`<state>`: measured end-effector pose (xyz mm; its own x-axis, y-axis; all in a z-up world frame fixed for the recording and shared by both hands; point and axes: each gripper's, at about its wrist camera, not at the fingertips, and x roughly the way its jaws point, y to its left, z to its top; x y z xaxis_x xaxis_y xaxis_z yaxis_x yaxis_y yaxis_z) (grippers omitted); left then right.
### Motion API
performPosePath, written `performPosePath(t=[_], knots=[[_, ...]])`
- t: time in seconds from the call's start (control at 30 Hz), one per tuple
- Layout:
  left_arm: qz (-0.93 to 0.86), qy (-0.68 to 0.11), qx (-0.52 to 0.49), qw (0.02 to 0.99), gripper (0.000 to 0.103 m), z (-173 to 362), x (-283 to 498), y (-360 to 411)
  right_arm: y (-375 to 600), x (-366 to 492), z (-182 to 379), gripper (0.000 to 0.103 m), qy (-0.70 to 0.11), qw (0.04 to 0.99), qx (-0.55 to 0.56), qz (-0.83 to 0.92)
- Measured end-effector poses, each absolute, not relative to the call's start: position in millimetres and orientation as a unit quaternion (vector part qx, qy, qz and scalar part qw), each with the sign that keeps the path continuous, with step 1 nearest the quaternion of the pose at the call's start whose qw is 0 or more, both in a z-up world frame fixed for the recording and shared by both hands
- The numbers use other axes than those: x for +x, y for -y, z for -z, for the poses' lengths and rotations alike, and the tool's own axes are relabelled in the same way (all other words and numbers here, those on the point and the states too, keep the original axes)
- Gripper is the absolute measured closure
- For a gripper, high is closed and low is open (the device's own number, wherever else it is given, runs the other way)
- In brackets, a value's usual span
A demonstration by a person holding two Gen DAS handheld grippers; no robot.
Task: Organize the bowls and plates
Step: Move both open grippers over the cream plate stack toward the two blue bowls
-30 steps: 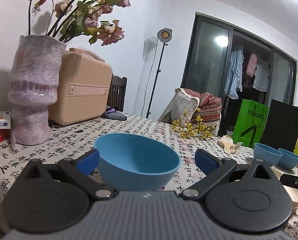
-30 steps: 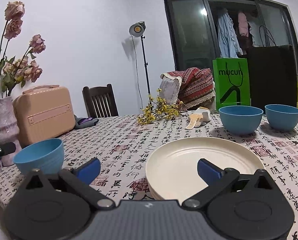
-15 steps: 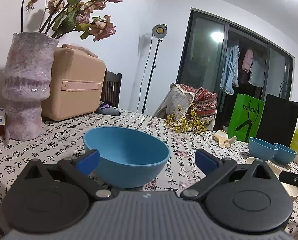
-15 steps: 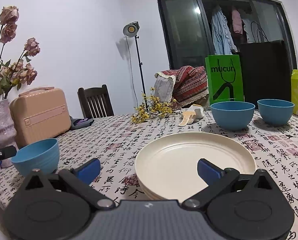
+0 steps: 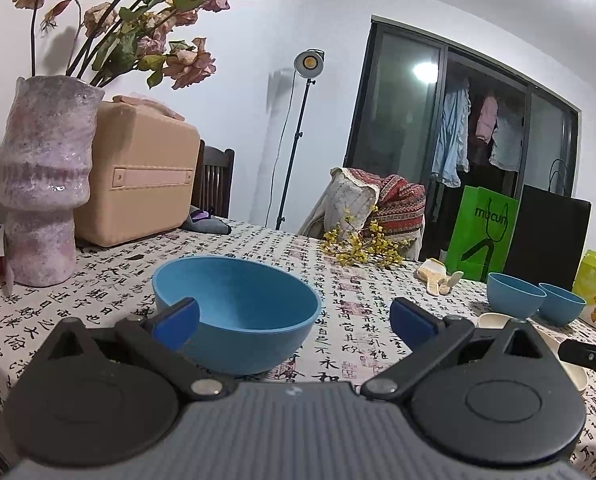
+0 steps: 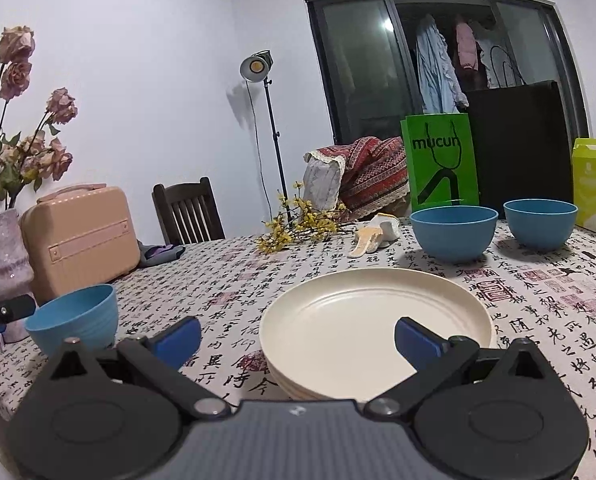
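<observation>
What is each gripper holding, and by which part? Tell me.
Nothing. The left gripper is open around the lone blue bowl, not closed on it. The right gripper is open over the plate stack.

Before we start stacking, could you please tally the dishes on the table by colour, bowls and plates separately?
Blue bowls: 3, namely the near left bowl, the middle bowl and the far right bowl.
Cream plates: 1 stack; the rim edges suggest several plates, but the exact number cannot be told.
Total: 3 bowls and 1 plate stack.
</observation>
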<state>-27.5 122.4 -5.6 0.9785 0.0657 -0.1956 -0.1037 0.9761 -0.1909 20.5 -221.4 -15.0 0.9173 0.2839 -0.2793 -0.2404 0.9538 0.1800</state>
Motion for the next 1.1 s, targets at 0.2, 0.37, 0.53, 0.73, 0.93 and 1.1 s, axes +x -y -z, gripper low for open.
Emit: performPosePath(t=[0.2,0.37,0.53,0.73,0.93,1.1], knots=[[-0.038,-0.097,-0.097,0.99,0.0,6,-24,-118,230,20,16,0.0,-0.153,0.977,0.077,-0.127],[-0.032,-0.102,-0.095,0.99,0.0,7,-20,-114,234,24,18,0.0,-0.156,0.977,0.081,-0.124],[-0.024,-0.105,-0.091,0.99,0.0,8,-16,-109,237,25,20,0.0,-0.157,0.976,0.085,-0.121],[-0.013,-0.109,-0.09,0.99,0.0,7,-8,-102,245,29,20,0.0,-0.157,0.977,0.093,-0.11],[0.004,-0.12,-0.086,0.989,0.0,9,2,-90,255,34,19,0.0,-0.154,0.978,0.098,-0.102],[0.022,-0.123,-0.082,0.989,0.0,8,12,-77,265,38,19,0.0,-0.15,0.98,0.1,-0.088]])
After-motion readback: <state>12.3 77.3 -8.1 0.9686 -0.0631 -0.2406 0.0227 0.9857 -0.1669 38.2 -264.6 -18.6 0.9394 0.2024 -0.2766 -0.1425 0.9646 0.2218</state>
